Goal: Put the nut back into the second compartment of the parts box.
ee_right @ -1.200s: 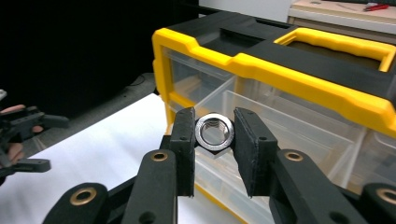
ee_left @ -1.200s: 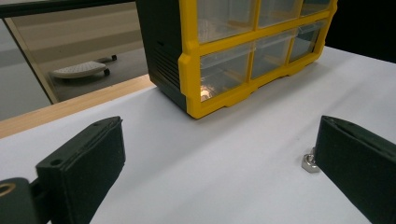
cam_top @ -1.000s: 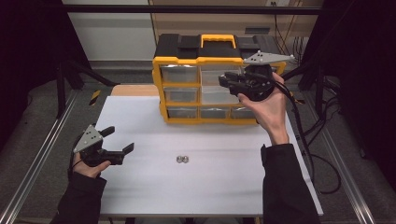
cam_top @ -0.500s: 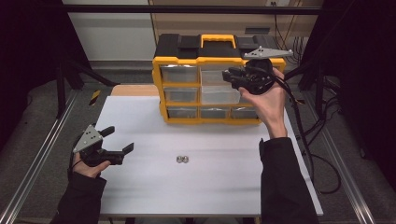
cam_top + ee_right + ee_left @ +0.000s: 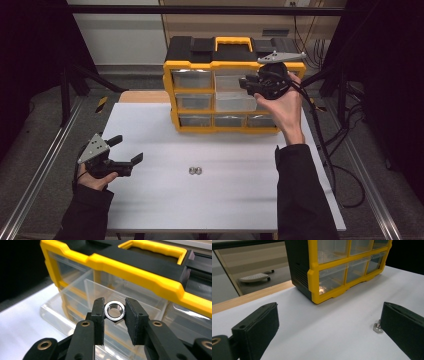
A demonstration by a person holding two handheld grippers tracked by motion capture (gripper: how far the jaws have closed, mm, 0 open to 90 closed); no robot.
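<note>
1. Dropping the nut (image 5: 114,311) cleanly looks like the job in hand: the right gripper (image 5: 251,84) holds it just in front of the yellow drawer cabinet (image 5: 231,65), above a clear drawer (image 5: 235,101) that stands pulled out from the cabinet's middle row.
2. To do it well, I would centre the nut over the drawer's open top, lower it close to the drawer before letting go (a nut dropped from high can bounce out), and spread the jaws only a little.
3. That right gripper is closed down to the nut's width, its two pads pressing opposite flats, with the threaded hole facing the camera.
4. The left gripper (image 5: 126,153) hovers low over the white table (image 5: 150,200), well in front of the cabinet and off to its left, jaws spread wide and holding nothing.
5. Two more nuts (image 5: 195,170) lie side by side on the table in front of the cabinet, between the two arms.
</note>
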